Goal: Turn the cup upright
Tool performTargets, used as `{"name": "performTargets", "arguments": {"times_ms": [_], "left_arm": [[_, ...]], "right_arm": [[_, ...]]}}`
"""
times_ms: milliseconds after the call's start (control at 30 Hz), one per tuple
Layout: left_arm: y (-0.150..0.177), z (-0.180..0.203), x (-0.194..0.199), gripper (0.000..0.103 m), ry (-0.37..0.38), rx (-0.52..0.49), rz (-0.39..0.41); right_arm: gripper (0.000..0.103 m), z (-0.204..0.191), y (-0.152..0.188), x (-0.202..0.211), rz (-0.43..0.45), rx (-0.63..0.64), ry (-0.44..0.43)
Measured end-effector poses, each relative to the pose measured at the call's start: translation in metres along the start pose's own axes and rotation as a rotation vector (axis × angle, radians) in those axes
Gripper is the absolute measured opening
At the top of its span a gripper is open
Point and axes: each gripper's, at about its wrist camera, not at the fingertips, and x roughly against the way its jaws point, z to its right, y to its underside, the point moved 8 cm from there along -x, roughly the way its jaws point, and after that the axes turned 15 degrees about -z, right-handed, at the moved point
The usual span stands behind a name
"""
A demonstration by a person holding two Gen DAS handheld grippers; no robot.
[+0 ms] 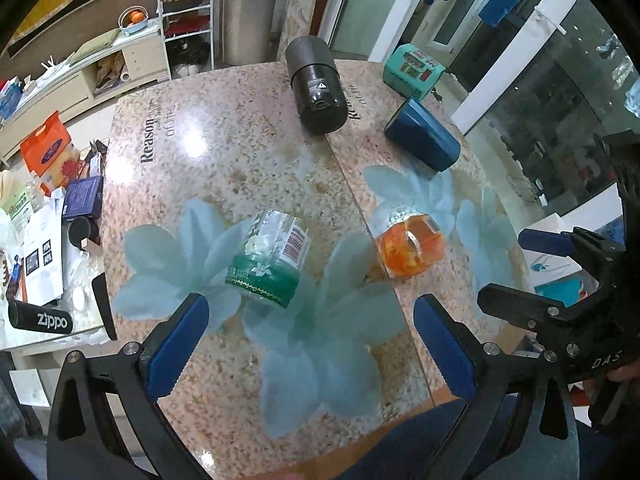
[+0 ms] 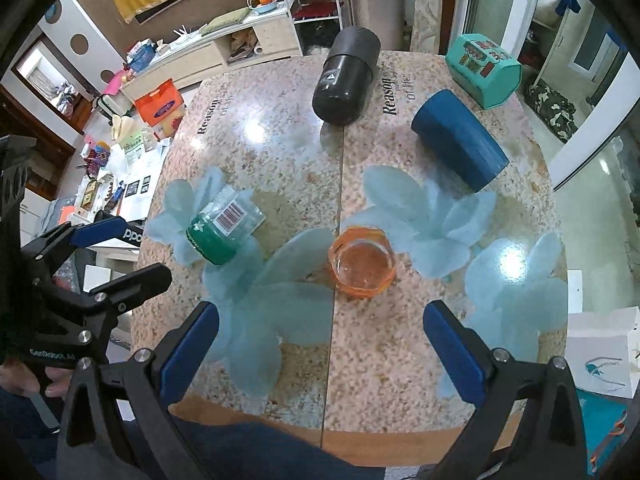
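Observation:
A dark blue cup [image 1: 424,136] [image 2: 460,140] lies on its side at the far right of the round speckled table [image 1: 224,152] [image 2: 400,360]. A clear cup with a green band and a barcode label [image 1: 272,256] [image 2: 222,230] lies tipped at the near left. An orange glass [image 1: 412,248] [image 2: 362,262] stands upright near the middle. My left gripper [image 1: 308,344] is open and empty, just in front of the green cup. My right gripper [image 2: 320,352] is open and empty, in front of the orange glass.
A black cylinder [image 1: 316,84] [image 2: 346,80] lies on its side at the far middle. A teal box [image 1: 412,68] [image 2: 484,68] sits at the far right edge. A cluttered low table [image 1: 40,240] stands left of the table. The person's knees are at the near edge.

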Motion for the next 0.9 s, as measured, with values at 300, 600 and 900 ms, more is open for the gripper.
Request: {"name": "performTargets", "arguments": {"times_ms": [300, 600, 900], "left_arm": [[-0.006, 0.006, 0.008, 0.103, 0.039, -0.01, 0.015], [-0.011, 0.008, 0.014, 0.103, 0.051, -0.01, 0.032], [-0.013, 0.01, 0.018, 0.103, 0.052, -0.019, 0.041]], "right_arm": [[0.103, 0.001, -0.002, 0.008, 0.016, -0.01, 0.008], [0.103, -0.001, -0.007, 0.012, 0.021, -0.009, 0.016], [0.103, -0.001, -0.007, 0.017, 0.036, -0.007, 0.016]]}}
